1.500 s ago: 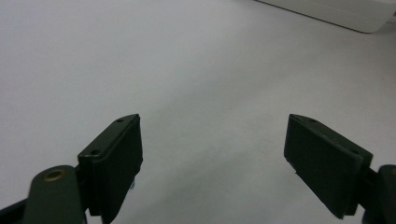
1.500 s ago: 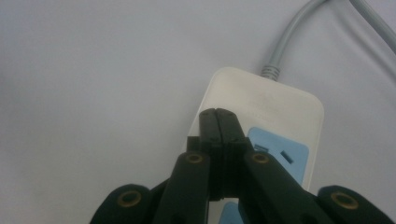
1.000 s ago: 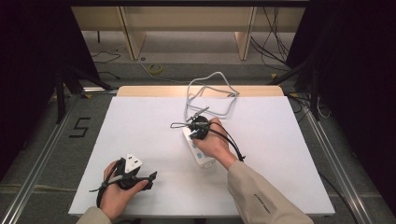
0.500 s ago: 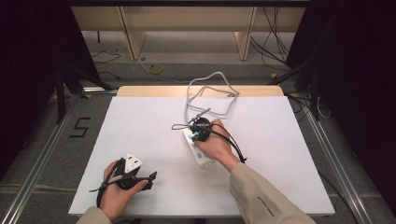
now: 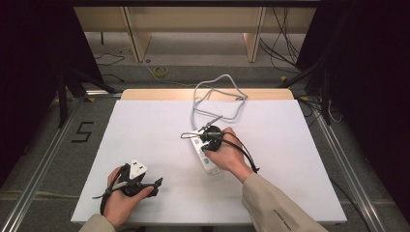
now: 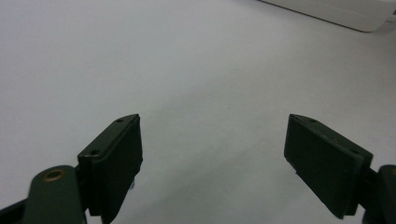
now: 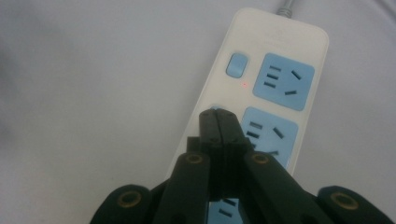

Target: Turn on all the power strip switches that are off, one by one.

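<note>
A white power strip (image 5: 212,167) with blue sockets lies near the middle of the white table (image 5: 300,145); its grey cable (image 5: 226,76) loops toward the far edge. My right gripper (image 5: 211,135) is over the strip's far half. Seen from the right gripper view, the right gripper (image 7: 218,114) is shut, jaws together, with its tips over a blue switch beside the second socket of the power strip (image 7: 275,37); whether they touch it is unclear. Another blue switch (image 7: 236,64) and a small red light (image 7: 244,85) show farther along. My left gripper (image 5: 153,186) rests at the front left, and the left gripper (image 6: 215,126) is open with nothing between its jaws.
One end of the power strip (image 6: 345,11) shows at the top right of the left gripper view. A wooden strip (image 5: 159,94) runs along the table's far edge. Floor cables and frame legs lie beyond it.
</note>
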Motion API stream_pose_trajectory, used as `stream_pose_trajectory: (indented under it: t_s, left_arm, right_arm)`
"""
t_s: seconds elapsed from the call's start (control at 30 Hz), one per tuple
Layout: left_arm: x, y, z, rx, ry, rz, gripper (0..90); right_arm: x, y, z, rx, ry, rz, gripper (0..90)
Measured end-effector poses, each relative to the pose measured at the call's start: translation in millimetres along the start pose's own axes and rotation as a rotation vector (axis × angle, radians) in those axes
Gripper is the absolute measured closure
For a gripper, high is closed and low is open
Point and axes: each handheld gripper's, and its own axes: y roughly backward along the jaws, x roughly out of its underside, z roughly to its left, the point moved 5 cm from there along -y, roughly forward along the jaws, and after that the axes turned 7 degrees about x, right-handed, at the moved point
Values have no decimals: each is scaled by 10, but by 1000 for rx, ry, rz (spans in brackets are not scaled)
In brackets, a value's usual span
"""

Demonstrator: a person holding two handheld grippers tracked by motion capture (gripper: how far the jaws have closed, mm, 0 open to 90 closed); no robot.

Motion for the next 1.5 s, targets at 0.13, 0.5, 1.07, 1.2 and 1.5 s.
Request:
stream_pose_trajectory:
  t_s: [0.13, 0.5, 1.07, 1.2, 1.5]
  left_arm:
    - [0, -2, 0, 0, 0, 0, 193]
    - [0, -1, -3, 0, -1, 3, 193]
    - [1, -4, -10, 3, 3, 5, 193]
    - [2, -4, -10, 3, 1, 7, 192]
    - [1, -8, -21, 3, -2, 6, 192]
  right_arm:
    - [40, 24, 15, -11, 8, 13, 900]
    - [130, 49, 99, -26, 29, 57, 900]
    - [177, 0, 98, -29, 46, 92, 900]
    - [183, -5, 108, -21, 50, 95, 900]
    - [178, -20, 114, -16, 52, 105, 900]
